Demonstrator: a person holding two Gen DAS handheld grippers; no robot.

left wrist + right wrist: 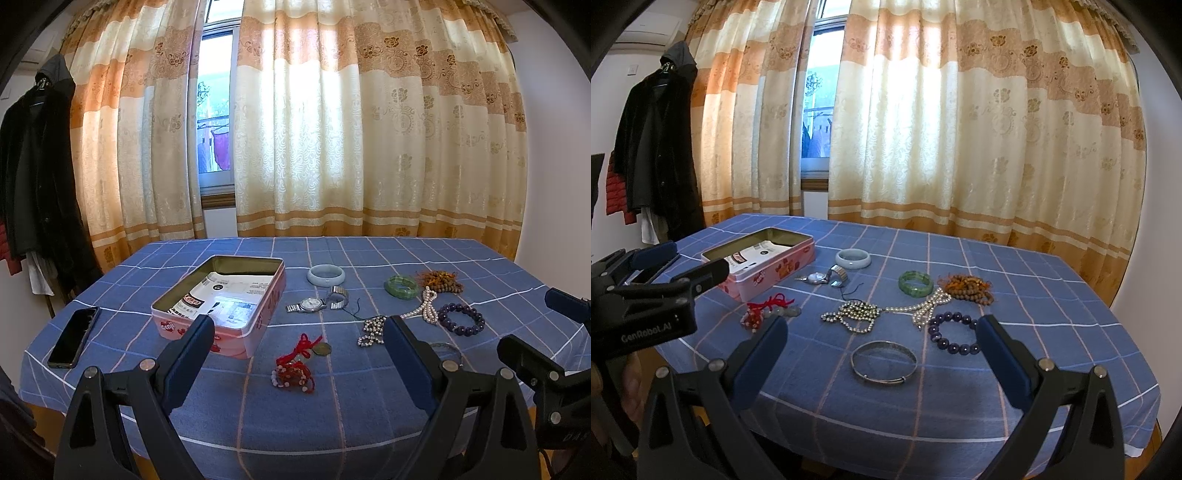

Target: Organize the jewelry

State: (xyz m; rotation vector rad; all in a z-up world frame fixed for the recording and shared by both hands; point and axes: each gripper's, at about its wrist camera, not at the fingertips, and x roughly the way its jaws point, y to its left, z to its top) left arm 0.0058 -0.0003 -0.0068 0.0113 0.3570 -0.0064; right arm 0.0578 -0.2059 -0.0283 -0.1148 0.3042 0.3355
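Blue checked cloth over the surface [1052, 295], pink tin [221, 306] lidless at left, jewelry strewn to its right: pale bangle [326, 276], watch [312, 304], green bracelet [915, 283], purple beads [955, 332], silver bangle [884, 363]. Left gripper [299, 328] and right gripper [882, 332] both above the near edge, jaws spread wide, nothing held.
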